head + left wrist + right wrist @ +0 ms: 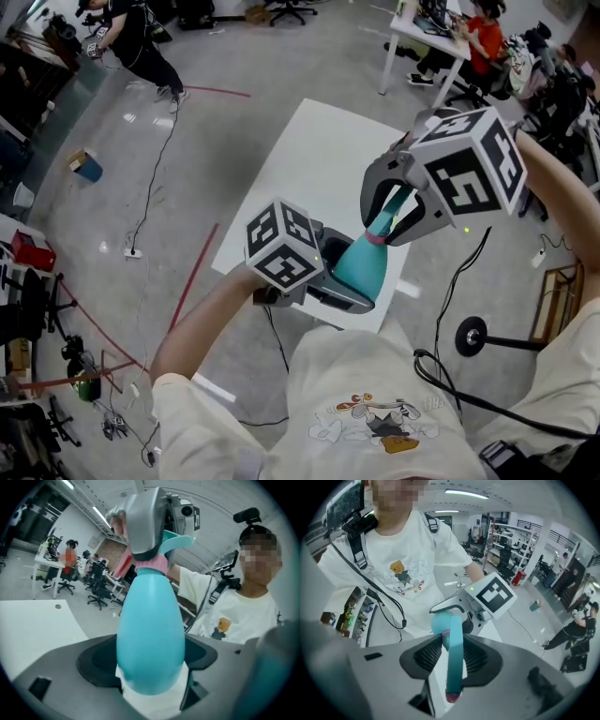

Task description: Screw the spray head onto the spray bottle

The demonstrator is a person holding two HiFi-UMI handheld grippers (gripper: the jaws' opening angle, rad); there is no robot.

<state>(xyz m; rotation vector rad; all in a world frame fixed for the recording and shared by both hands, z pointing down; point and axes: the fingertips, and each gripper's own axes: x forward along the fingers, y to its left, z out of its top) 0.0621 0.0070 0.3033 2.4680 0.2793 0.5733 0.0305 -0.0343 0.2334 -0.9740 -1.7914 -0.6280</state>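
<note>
Above the white counter (309,155), the left claw (339,283) clasps the fat base of the smooth teal plastic spray bottle (364,262), whose long axis climbs slantwise to the right claw (403,220), closed on the teal, pink-collared spray head (453,667) at its neck (seemingly seated already).

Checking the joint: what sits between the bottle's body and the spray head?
A pink collar on the bottle, just below the spray head; left gripper view.
</note>
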